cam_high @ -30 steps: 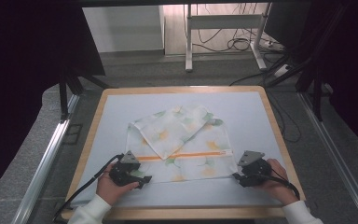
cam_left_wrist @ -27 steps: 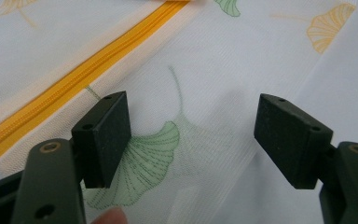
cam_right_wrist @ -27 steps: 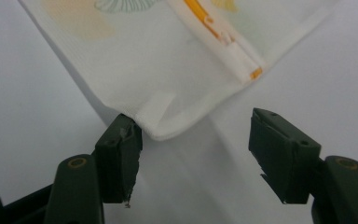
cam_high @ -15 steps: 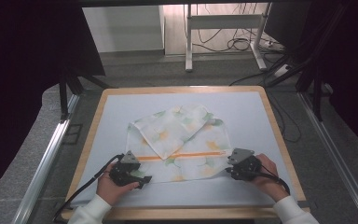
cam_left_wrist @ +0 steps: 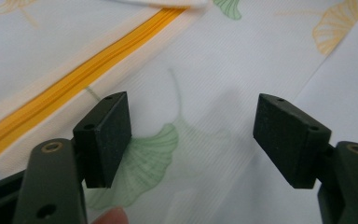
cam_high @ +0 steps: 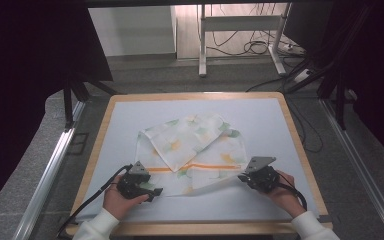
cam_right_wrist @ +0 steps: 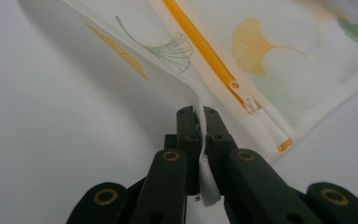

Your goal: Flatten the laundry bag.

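The ginkgo-print zippered cover (cam_high: 190,150) lies low in the middle of the high view, on the table (cam_high: 280,210), partly folded: an upper flap is already laid over the orange zipper (cam_right_wrist: 200,46). The right gripper (cam_right_wrist: 199,122) is clenched on the cover's near right corner, lifting it slightly. The left gripper (cam_left_wrist: 191,135) hovers released over the near left edge, not yet gripping. Judging by this, further folding remains. Bare table surrounds the cover on all sides.

The person wears white sleeves (cam_high: 97,227). Each gripper (cam_high: 139,183) is black, with a grey three-cornered plate (cam_high: 261,162), brass-ringed screw holes (cam_right_wrist: 171,155) and a black cable (cam_high: 87,204).
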A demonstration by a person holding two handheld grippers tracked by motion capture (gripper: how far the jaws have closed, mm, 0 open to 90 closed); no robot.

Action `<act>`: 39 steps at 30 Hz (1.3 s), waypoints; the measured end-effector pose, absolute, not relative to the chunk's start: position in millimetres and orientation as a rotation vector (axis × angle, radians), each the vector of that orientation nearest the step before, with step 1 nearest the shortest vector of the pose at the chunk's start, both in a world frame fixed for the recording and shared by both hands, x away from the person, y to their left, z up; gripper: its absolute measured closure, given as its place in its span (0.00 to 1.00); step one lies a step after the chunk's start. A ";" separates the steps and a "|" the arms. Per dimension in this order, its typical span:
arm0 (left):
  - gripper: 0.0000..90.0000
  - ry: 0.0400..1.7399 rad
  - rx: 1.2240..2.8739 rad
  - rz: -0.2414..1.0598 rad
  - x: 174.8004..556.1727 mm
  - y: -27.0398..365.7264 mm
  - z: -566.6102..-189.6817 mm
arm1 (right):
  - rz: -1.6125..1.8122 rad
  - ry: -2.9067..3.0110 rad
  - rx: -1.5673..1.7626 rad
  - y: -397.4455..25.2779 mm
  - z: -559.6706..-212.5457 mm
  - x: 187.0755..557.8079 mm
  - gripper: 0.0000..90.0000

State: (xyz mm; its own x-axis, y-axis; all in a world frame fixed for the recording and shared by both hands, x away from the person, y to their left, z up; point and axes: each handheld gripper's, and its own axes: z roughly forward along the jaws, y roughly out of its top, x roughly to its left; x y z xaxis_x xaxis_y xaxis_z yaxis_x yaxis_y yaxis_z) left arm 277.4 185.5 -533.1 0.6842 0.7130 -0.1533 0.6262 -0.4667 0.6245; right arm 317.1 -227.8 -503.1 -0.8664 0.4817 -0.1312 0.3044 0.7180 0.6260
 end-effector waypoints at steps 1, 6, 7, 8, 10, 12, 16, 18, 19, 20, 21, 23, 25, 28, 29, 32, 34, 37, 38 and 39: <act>0.32 1.022 2.221 0.165 277.1 185.8 -532.2 | 0.919 2.657 0.611 -227.1 -503.2 311.3 0.97; 0.31 1.023 2.176 0.179 275.3 186.4 -524.9 | 0.989 2.702 0.586 -226.8 -501.2 289.2 0.97; 0.32 1.024 2.171 0.180 275.4 186.1 -524.4 | 0.997 2.711 0.579 -227.4 -500.9 284.5 0.97; 0.31 1.022 2.171 0.180 275.7 185.8 -523.9 | 1.008 2.722 0.576 -228.6 -500.8 279.7 0.97; 0.31 1.020 2.170 0.179 276.3 184.6 -523.7 | 1.034 2.736 0.568 -231.8 -500.8 269.7 0.97; 0.31 1.015 2.172 0.180 276.7 183.1 -523.6 | 1.043 2.746 0.563 -236.1 -500.7 259.4 0.97; 0.31 1.007 2.187 0.166 278.0 178.4 -524.9 | 1.054 2.764 0.570 -246.1 -501.8 239.6 0.97; 0.31 1.007 2.189 0.162 278.3 176.7 -525.5 | 1.057 2.761 0.574 -249.4 -502.1 233.1 0.97; 0.31 1.004 2.200 0.156 278.7 174.2 -526.7 | 1.061 2.761 0.579 -250.5 -502.0 231.5 0.97; 0.31 1.004 2.204 0.154 278.6 173.4 -527.4 | 1.064 2.763 0.579 -250.6 -501.8 230.2 0.97; 0.31 1.004 2.204 0.154 278.6 173.4 -527.4 | 1.064 2.763 0.579 -250.6 -501.8 230.2 0.97; 0.31 1.006 2.219 0.159 277.7 173.5 -529.2 | 1.065 2.765 0.572 -249.0 -501.8 229.7 0.88; 0.31 1.010 2.223 0.156 276.9 176.2 -530.4 | 1.063 2.751 0.581 -247.6 -500.6 229.0 0.66; 0.31 1.014 2.223 0.154 276.1 181.0 -532.6 | 1.080 2.739 0.567 -249.1 -495.0 225.8 0.48; 0.32 1.014 2.223 0.154 276.1 181.0 -532.6 | 1.080 2.739 0.567 -249.1 -495.0 225.8 0.48; 0.32 1.018 2.217 0.155 275.9 182.1 -533.0 | 1.135 2.700 0.566 -257.5 -479.9 226.7 0.39; 0.32 1.012 2.225 0.157 275.9 182.4 -532.9 | 1.158 2.683 0.564 -262.4 -470.5 230.3 0.37; 0.32 1.012 2.225 0.162 275.9 181.9 -533.4 | 1.153 2.649 0.580 -264.6 -463.4 237.6 0.37; 0.32 1.015 2.220 0.161 276.2 181.6 -533.7 | 1.136 2.615 0.597 -260.1 -460.0 248.5 0.36; 0.32 1.016 2.220 0.162 276.2 181.5 -533.7 | 1.135 2.604 0.610 -254.8 -459.5 254.9 0.35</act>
State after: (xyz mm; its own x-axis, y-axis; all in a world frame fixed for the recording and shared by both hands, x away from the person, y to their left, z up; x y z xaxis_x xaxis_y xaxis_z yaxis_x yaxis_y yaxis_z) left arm 276.2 181.5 -533.7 0.6874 0.7084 -0.1599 0.6238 -0.4632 0.6296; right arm 254.9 -254.8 -459.5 -0.8851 0.4628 -0.0478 0.2799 0.6117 0.7400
